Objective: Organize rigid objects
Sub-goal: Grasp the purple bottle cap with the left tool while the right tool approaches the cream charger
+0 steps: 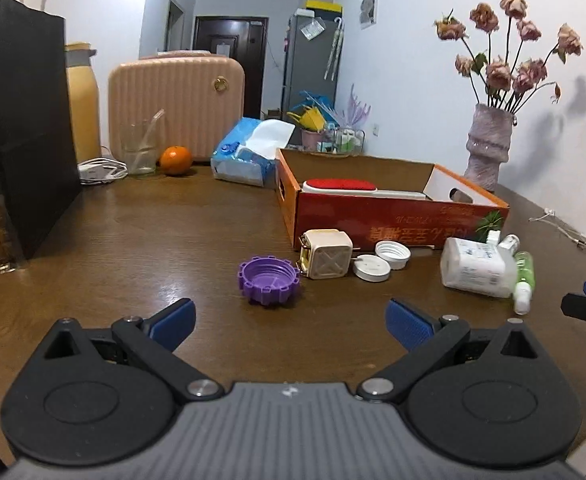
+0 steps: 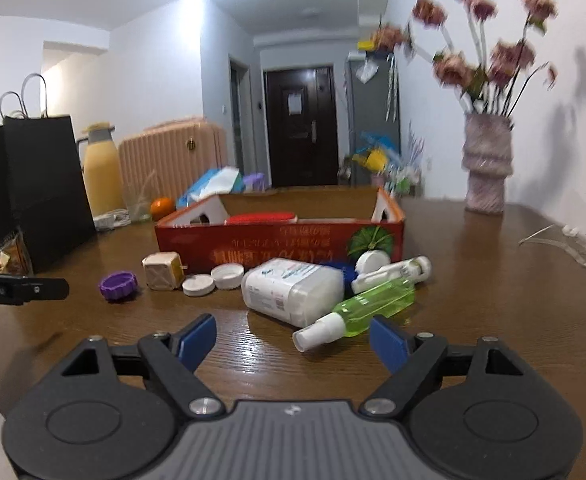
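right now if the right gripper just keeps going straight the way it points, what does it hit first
Most likely the green spray bottle: its white nozzle end lies on the table just ahead of the open right gripper, between the finger lines. The white bottle sits right behind it. Depth is hard to judge.

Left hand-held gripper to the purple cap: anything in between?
Nothing visible. Only bare table lies between the open left hand-held gripper and the purple cap; the beige cube sits beyond it.
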A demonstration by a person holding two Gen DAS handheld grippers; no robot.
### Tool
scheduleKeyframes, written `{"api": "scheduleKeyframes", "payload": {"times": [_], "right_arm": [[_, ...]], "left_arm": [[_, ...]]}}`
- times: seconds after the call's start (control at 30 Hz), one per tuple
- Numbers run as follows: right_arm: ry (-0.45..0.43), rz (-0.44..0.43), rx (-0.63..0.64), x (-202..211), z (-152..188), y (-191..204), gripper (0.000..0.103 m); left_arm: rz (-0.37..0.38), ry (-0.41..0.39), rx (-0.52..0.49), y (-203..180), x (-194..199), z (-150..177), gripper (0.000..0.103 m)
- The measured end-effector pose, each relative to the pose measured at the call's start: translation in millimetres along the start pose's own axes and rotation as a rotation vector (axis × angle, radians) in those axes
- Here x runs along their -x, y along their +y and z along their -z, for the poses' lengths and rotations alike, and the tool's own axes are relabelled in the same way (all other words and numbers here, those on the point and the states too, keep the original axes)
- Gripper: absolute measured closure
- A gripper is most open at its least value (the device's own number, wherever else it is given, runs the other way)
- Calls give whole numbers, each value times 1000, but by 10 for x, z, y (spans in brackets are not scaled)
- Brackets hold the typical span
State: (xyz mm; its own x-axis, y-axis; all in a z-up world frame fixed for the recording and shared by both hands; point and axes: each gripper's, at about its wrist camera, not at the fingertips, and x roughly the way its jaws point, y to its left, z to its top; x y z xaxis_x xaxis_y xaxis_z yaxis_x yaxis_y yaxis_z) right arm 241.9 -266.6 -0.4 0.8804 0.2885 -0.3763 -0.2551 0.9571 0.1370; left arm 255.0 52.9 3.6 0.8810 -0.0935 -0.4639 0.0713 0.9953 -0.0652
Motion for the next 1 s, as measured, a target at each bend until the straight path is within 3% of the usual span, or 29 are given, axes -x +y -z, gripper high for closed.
{"api": "scheduleKeyframes", "payload": {"times": [0.17, 0.27, 0.5, 0.8, 0.9, 0.97, 1.0], "right_arm": [[18, -42, -1, -336, -136, 18, 26], [33, -50, 16, -530, -200, 58, 30], [57, 3, 10, -863, -336, 22, 32], [88, 65, 3, -942, -383, -140, 32], [82, 43, -19, -925, -413, -153, 32], [74, 6, -16, -914, -428, -89, 32], [71, -16, -6, -917, -434, -30, 32]], "left_arm": [[34, 81, -15, 86, -445, -131, 0], [58, 91, -36, 116, -650, -218, 0], [81, 126, 1, 203, -1019, -327, 0], [115, 178, 70, 312, -1204, -285, 0], [87, 170, 56, 308, -1212, -287, 16], [74, 158, 48, 307, -1190, -276, 37], [68, 155, 48, 312, -1179, -274, 43]]}}
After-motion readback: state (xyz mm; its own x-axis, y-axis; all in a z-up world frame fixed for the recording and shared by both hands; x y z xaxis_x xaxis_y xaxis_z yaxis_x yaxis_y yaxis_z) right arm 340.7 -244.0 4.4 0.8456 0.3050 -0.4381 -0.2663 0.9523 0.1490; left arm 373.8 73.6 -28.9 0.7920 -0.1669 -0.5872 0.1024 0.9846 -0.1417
